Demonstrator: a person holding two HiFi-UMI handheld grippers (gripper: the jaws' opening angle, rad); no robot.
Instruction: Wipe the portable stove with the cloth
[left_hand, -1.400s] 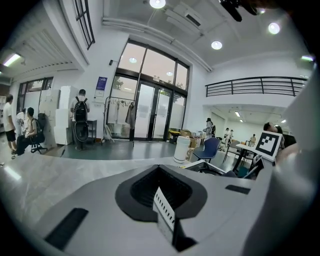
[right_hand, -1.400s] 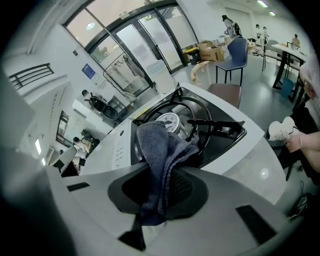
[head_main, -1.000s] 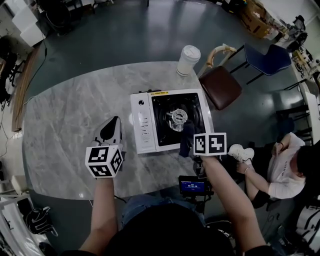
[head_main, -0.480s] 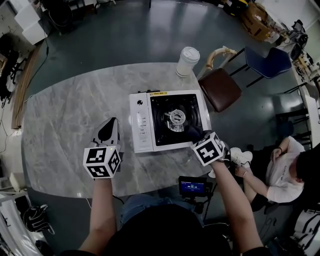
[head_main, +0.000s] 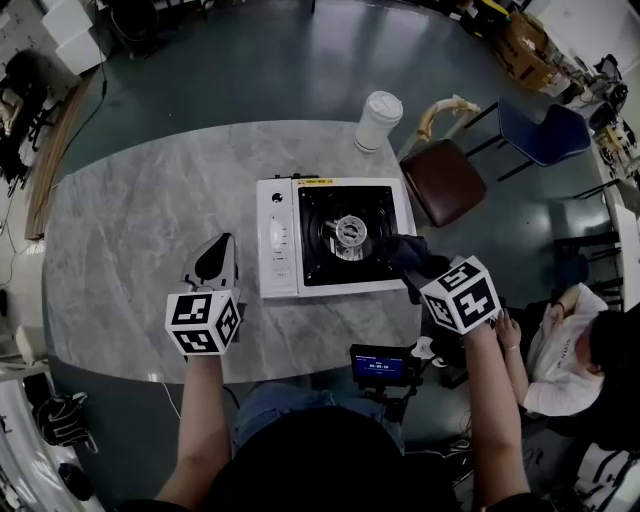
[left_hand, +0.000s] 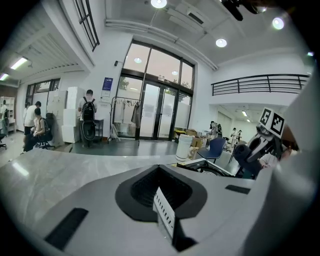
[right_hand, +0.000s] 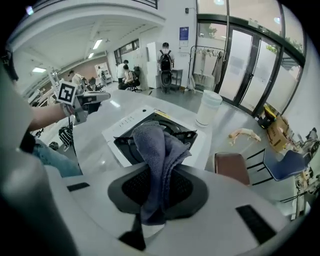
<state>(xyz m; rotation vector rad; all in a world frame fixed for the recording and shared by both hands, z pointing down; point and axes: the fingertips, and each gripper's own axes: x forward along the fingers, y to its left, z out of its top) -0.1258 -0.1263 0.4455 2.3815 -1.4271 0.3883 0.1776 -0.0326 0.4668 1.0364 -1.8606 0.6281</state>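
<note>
right gripper (right_hand: 159, 197) clamping cloth (right_hand: 159, 150), stove (right_hand: 150, 132) beyond

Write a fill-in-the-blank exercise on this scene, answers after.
The right gripper's jaws are shut on a gray ____. The left gripper holds ____. The white cup stands on the table beyond the ____. The chair by the table has a ____ seat.
Answers: cloth; nothing; stove; brown.

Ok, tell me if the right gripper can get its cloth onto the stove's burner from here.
Probably yes: the right gripper, shut on the cloth, is at the stove's right edge, and nothing stands between it and the burner.
</note>
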